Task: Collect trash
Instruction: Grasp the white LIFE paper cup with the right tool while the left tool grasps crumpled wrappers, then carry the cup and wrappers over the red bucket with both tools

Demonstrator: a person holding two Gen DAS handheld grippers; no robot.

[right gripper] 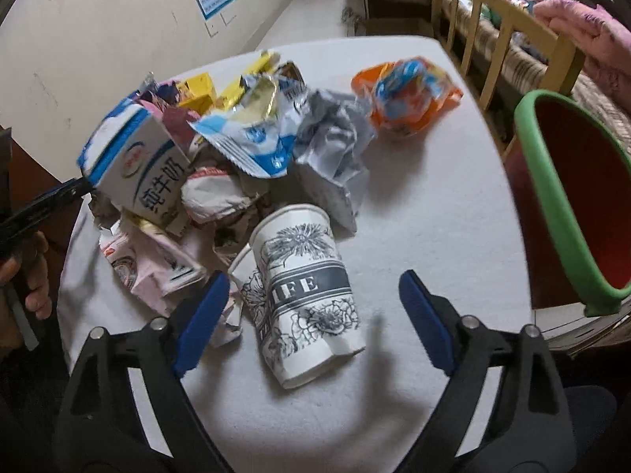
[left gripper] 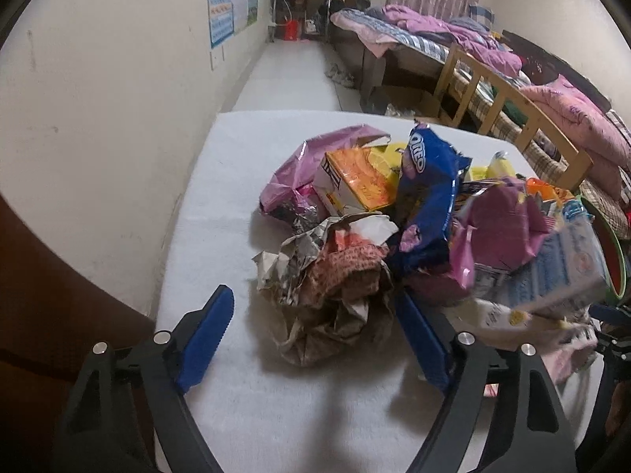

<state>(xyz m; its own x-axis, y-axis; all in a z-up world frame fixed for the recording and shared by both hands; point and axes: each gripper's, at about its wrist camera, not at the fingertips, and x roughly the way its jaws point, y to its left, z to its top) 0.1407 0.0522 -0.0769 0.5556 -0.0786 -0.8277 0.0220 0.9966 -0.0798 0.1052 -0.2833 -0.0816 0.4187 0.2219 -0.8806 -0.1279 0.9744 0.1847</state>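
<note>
Paper cup (right gripper: pixel 305 295) lies lower centre between the spread right gripper (right gripper: pixel 313 295) fingers — pinch mid-body gently, lest it crush.

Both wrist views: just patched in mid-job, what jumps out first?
A heap of trash on the white table: a blue Oreo wrapper stands at its center, crumpled newspaper in front between the open left gripper fingers. In the right view, a paper cup lies tipped between the open right gripper fingers, and a red bin with a green rim sits at the table's right edge.
</note>
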